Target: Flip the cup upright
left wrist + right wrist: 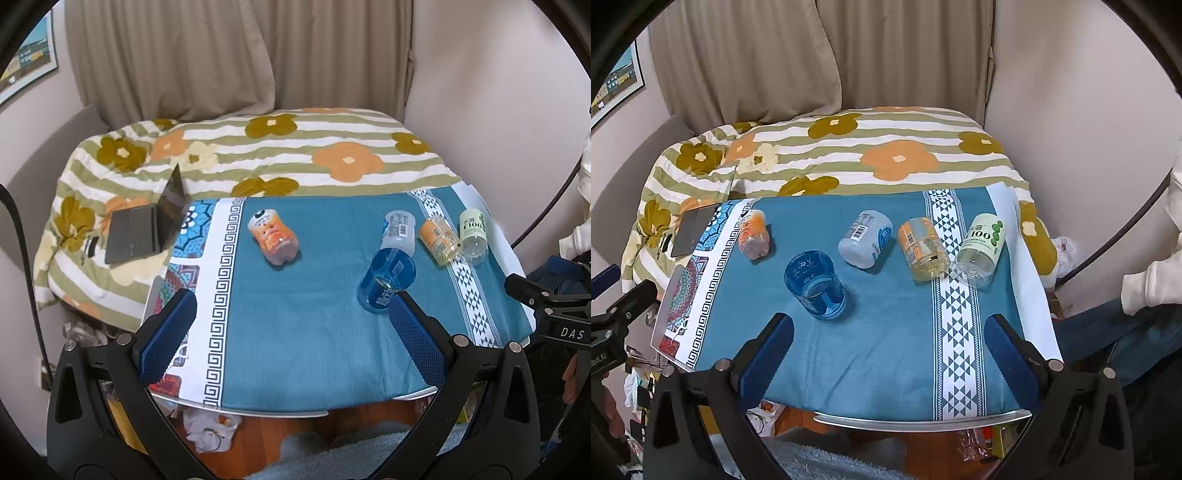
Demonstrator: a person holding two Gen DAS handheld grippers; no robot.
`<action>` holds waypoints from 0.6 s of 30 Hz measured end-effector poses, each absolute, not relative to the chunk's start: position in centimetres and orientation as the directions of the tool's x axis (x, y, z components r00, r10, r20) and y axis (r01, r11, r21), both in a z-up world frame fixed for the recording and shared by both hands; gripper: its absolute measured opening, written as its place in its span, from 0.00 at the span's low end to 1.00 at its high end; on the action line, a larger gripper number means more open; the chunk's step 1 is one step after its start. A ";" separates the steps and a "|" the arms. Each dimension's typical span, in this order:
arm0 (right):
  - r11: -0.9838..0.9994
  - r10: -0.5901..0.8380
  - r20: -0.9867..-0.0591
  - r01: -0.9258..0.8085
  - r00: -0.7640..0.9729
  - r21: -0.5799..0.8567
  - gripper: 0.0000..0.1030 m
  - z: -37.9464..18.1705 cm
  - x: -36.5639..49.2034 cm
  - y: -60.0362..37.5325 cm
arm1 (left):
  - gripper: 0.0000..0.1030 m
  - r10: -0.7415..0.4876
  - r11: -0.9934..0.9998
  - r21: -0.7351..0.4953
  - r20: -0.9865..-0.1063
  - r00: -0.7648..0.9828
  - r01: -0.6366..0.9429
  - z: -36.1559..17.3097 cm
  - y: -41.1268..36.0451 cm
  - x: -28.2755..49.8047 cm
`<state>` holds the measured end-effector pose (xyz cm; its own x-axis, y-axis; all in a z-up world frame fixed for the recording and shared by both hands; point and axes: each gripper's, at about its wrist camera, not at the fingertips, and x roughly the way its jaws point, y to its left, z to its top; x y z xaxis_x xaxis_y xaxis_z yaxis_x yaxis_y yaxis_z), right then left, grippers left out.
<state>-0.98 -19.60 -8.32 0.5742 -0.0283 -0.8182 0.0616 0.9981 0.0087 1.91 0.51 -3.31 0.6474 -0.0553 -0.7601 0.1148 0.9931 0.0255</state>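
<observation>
Five cups are seen lying tipped on the worktop (886, 350). The blue cup (815, 285) is untouched. The left hand-held gripper (291, 325) and right hand-held gripper (890, 347) are held released.

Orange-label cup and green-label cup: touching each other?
Cannot tell. In the right wrist view the orange-label cup and green-label cup meet at their near ends, but neither view shows plain contact or a gap.

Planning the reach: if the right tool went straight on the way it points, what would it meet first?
Probably bare blue tablecloth; the right tool is open, and the blue cup lies left of its line. Depth is unclear.
</observation>
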 end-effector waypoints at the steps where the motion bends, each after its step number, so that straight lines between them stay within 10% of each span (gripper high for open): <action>1: 0.998 -0.032 -0.819 0.063 0.574 0.005 1.00 -8.3 -1.0 -19.6 | 1.00 -0.055 0.993 0.026 -0.761 0.647 0.114 -3.3 0.5 2.0; 18: 0.998 -0.049 -0.821 0.067 0.569 -0.012 1.00 -8.6 -0.8 -19.3 | 1.00 -0.048 0.994 0.030 -0.764 0.644 0.110 -3.3 0.8 2.7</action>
